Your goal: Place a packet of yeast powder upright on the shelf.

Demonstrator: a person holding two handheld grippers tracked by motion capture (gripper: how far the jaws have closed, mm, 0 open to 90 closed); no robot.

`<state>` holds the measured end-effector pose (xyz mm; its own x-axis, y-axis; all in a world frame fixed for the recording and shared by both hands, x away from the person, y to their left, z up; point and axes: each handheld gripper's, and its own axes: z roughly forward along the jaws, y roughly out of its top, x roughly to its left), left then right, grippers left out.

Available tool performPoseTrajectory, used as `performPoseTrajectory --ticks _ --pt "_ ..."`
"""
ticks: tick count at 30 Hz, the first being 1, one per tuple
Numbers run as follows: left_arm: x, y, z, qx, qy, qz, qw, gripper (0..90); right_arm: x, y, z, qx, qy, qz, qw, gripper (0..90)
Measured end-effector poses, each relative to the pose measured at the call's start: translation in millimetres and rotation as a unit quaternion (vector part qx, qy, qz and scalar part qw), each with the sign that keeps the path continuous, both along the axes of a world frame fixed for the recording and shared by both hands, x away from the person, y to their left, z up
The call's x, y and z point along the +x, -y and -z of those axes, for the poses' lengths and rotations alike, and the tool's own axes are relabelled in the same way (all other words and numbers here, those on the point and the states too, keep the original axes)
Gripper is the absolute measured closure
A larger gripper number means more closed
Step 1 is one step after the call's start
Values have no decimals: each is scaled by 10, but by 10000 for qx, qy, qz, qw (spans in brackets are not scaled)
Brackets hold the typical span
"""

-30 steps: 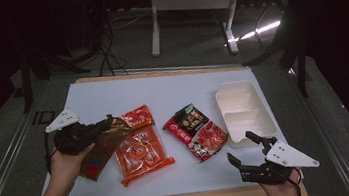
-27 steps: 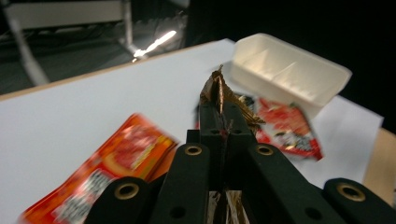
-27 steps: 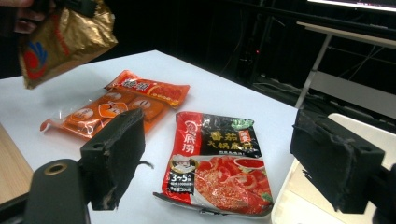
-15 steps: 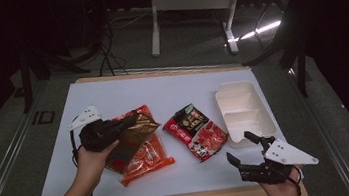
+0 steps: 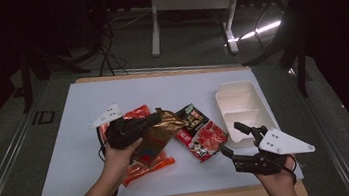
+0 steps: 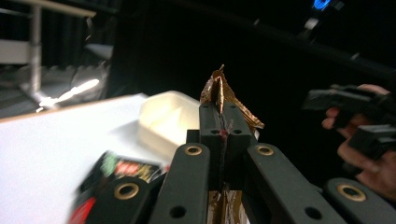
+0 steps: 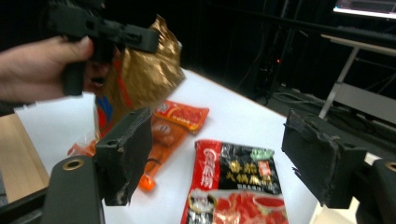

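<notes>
Two tools are at work over the white worktop (image 5: pixel 92 138), and I take the white lunch box (image 5: pixel 236 105) on its right side as my landmark. Its compartments look bare, and it seems the likely goal for what I carry.

Left of the box lies the red and black sauce packet (image 5: pixel 201 132), flat on the worktop. Further left of the box lies the orange snack packet (image 5: pixel 143 170), partly under my left hand.

My left tool (image 5: pixel 157 119) is clamped on the gold foil pouch (image 5: pixel 159 132), lifted clear of the worktop, well left of the box. In the left gripper view the jaws stand pressed together with the pouch's crimped edge (image 6: pixel 223 95) poking out beyond them.

My right tool (image 5: pixel 233 143) hovers just in front of the box, its jaws spread wide with nothing between them.

To do this carry well, I would keep the pinch firm on the seam, since foil is slippery, pass above the sauce packet without brushing it, and lower the pouch into a compartment before letting go.
</notes>
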<state>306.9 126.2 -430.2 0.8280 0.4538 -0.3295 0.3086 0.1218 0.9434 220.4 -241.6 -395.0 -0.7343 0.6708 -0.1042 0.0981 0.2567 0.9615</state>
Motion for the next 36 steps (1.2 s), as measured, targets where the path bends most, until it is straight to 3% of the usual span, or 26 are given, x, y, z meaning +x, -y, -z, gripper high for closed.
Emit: performPoseTrajectory --ticks 2,5,11,17,22,26,27,30,32,36 --pt "18 58 13 -239 67 167 9996 900 24 -39 -38 -29 9 -102 9999 274" --pt "15 143 15 -434 191 270 9985 899 84 -86 -68 -15 8 -250 9997 277" --pt "9 276 21 -701 323 368 9963 898 223 -173 -72 -17 -97 -352 9993 335" --pt "3 399 65 -964 440 475 9932 898 355 -272 -57 102 -391 -540 9977 350" --pt "-11 502 87 -1006 472 544 9923 898 423 -353 -53 72 -557 -763 9955 477" --pt "-16 545 100 -1024 496 595 9917 897 457 -386 -49 83 -649 -886 9939 620" --pt "-15 549 104 -995 484 576 9922 896 462 -382 -52 48 -660 -889 9938 695" --pt "-12 553 122 -992 467 643 9919 895 524 -338 -78 55 -961 -1108 9892 817" --pt "-16 560 123 -960 484 662 9920 894 563 -315 -89 59 -1145 -1224 9858 839" --pt "-15 555 117 -886 548 707 9921 880 584 -303 -123 -42 -1216 -1323 9837 855"
